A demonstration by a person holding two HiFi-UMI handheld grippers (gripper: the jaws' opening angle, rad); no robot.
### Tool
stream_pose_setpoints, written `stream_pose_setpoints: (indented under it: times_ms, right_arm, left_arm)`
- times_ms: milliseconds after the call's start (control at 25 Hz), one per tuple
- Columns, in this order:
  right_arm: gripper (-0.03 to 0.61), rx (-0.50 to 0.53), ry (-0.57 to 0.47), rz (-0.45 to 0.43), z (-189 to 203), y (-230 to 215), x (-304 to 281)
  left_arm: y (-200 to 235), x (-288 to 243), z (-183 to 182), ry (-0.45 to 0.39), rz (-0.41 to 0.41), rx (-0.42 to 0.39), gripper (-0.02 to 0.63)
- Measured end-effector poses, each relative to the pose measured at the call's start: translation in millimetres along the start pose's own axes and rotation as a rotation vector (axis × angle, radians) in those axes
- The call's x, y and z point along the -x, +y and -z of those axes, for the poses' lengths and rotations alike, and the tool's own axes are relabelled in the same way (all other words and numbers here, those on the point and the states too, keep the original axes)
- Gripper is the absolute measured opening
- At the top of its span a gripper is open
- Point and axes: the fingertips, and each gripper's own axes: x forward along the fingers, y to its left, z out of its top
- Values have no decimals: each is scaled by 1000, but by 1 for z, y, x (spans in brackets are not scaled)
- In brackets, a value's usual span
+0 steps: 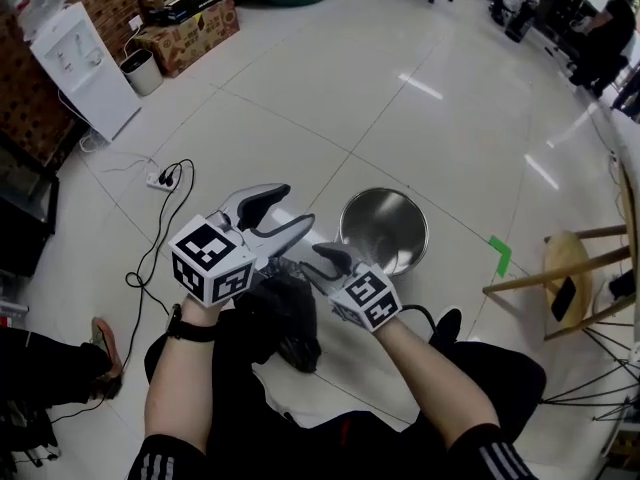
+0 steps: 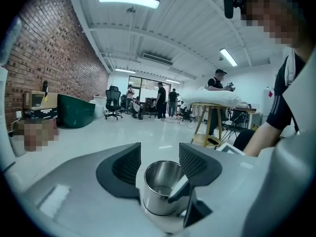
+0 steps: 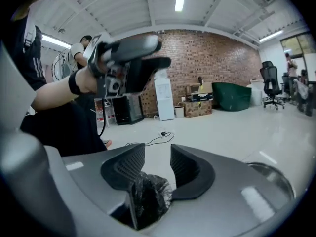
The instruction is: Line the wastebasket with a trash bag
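The steel wastebasket stands open and unlined on the white floor, just beyond both grippers. A crumpled black trash bag hangs in a bunch over my lap below the grippers. My left gripper is open with nothing between its fingers; in the left gripper view the wastebasket shows through its gap. My right gripper is at the bag's top. In the right gripper view its jaws stand apart with a wad of the bag low between them, and the pads do not press it.
A wooden stool stands to the right, with a strip of green tape on the floor beside it. A black cable and power strip lie to the left. A water dispenser, a small bin and cardboard boxes line the brick wall.
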Motion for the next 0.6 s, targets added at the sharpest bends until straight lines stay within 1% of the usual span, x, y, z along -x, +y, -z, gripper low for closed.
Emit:
stream_pose_setpoints:
  times_ms: [80, 320, 480, 600]
  right_arm:
    - [176, -1, 57, -46, 26, 19, -27]
    - [193, -38, 235, -149, 119, 45, -87]
    - [219, -65, 325, -208, 164, 65, -118]
    - [225, -65, 382, -224, 191, 77, -140]
  left_arm:
    - [7, 4, 3, 10, -11, 13, 238]
    - [31, 6, 18, 33, -60, 56, 247]
    - [52, 15, 34, 61, -101, 93, 248]
    - [64, 22, 40, 62, -133, 120, 249]
